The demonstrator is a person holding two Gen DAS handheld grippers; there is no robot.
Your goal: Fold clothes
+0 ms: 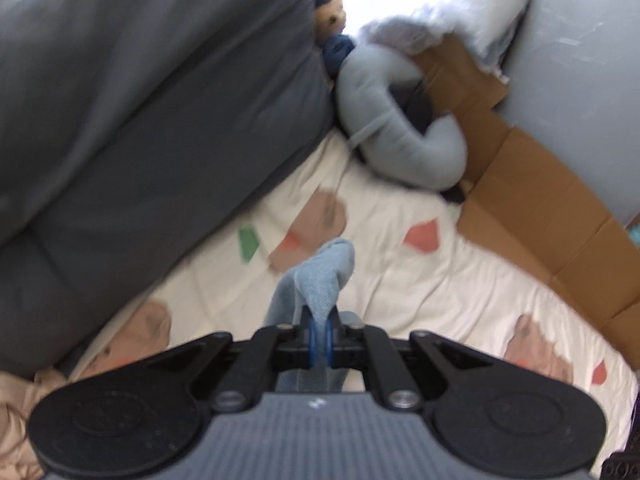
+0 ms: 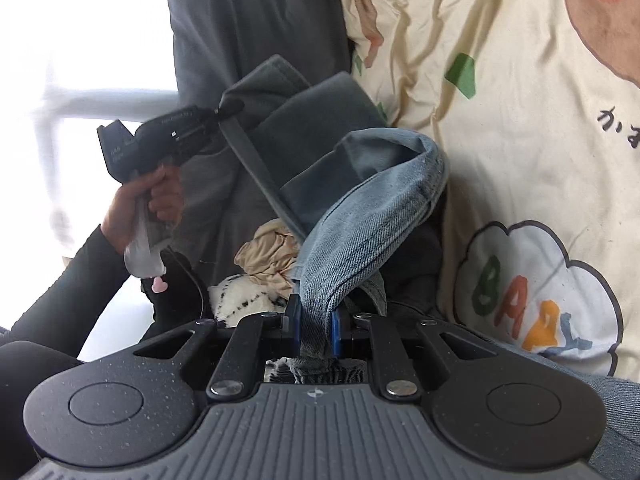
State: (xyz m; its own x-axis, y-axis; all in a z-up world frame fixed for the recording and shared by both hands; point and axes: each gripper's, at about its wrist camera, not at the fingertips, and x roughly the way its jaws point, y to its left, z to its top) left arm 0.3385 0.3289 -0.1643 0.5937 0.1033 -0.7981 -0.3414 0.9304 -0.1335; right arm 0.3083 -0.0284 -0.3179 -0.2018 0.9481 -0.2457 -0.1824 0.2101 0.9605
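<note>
Both claws, left (image 1: 319, 334) and right (image 2: 316, 330), clamp raised denim (image 2: 376, 216).

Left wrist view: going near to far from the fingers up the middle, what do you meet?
Light blue denim garment clamped in the fingers → cream patterned bedsheet → grey-blue curved tube cushion → white fluffy pillow.
</note>
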